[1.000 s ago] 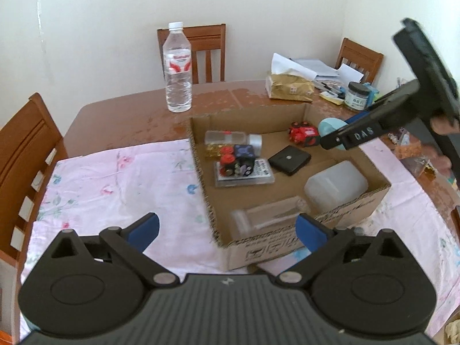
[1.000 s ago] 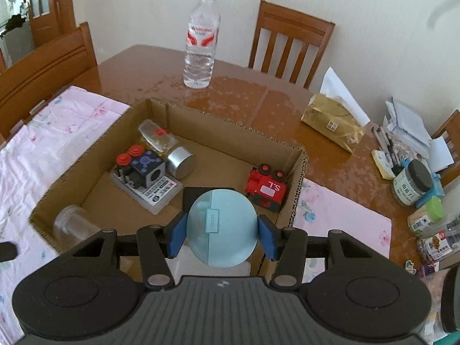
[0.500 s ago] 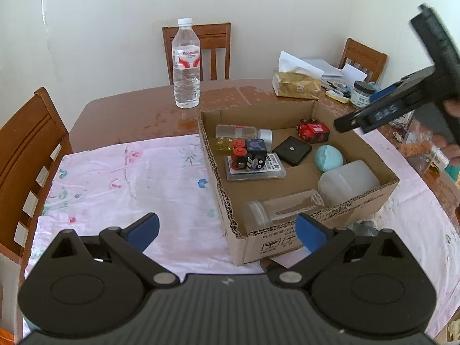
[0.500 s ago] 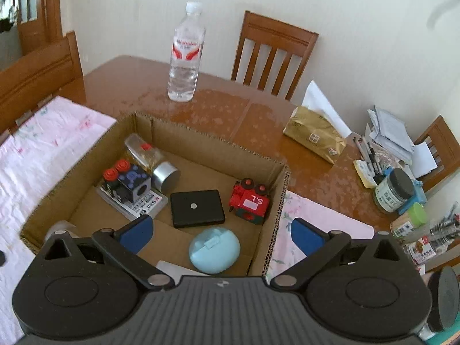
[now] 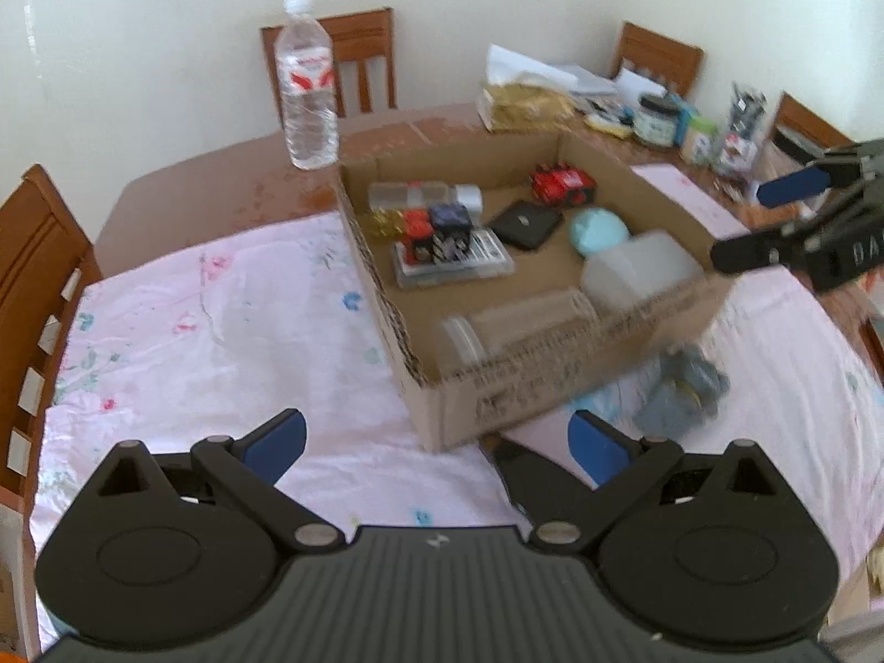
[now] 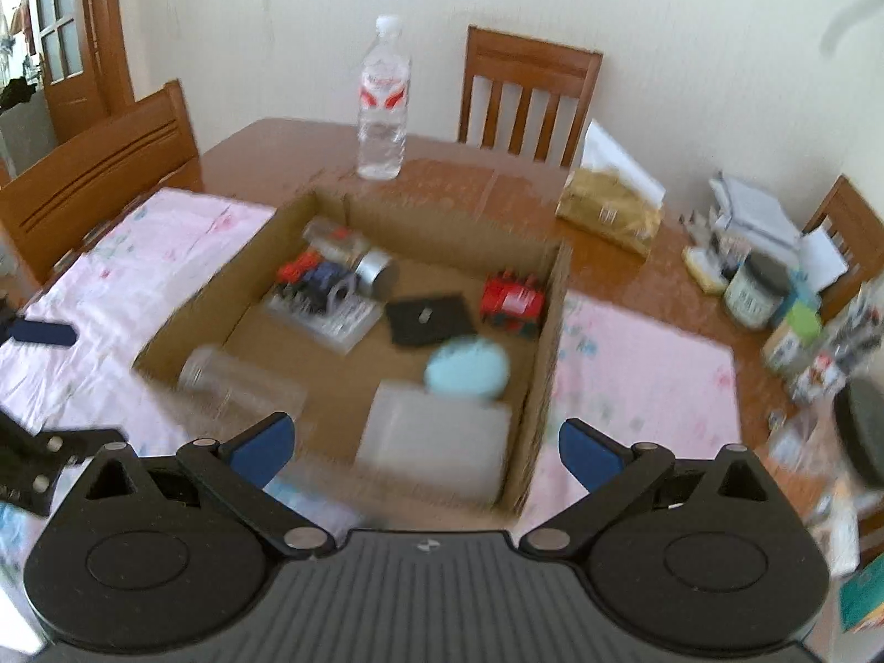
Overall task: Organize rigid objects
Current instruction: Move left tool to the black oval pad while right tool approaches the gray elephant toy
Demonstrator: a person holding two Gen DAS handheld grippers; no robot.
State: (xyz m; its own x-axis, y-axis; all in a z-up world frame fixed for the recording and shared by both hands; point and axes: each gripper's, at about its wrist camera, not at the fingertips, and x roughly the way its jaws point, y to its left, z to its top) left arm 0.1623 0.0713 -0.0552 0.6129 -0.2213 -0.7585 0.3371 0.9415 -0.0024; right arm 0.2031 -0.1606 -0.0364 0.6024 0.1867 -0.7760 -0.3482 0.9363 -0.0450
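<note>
A: Both sets of jaws stand spread wide with nothing between them. The left gripper (image 5: 436,442) hangs over the pink cloth (image 5: 210,331) short of the cardboard box (image 5: 530,392); the right gripper (image 6: 422,445) hangs over the box's near edge.

B: And the things to sort?

A: Nearly all inside the box. The round pale-blue case (image 6: 467,367) lies by the right wall, touching the frosted plastic tub (image 6: 436,436). I judge it hard, light and smooth, so slippery; best pinched across its widest middle.

B: Count them.

A: One blue case, one tub, one clear jar (image 6: 237,381) lying down, one flat black box (image 6: 431,320), one red toy engine (image 6: 511,298), one silver-capped bottle (image 6: 353,254), one cube toy on a flat card case (image 5: 453,259). Outside, one grey-blue lump (image 5: 682,392), too blurred to name. One water bottle (image 5: 308,83) stands on the bare surface (image 5: 221,177).
</note>
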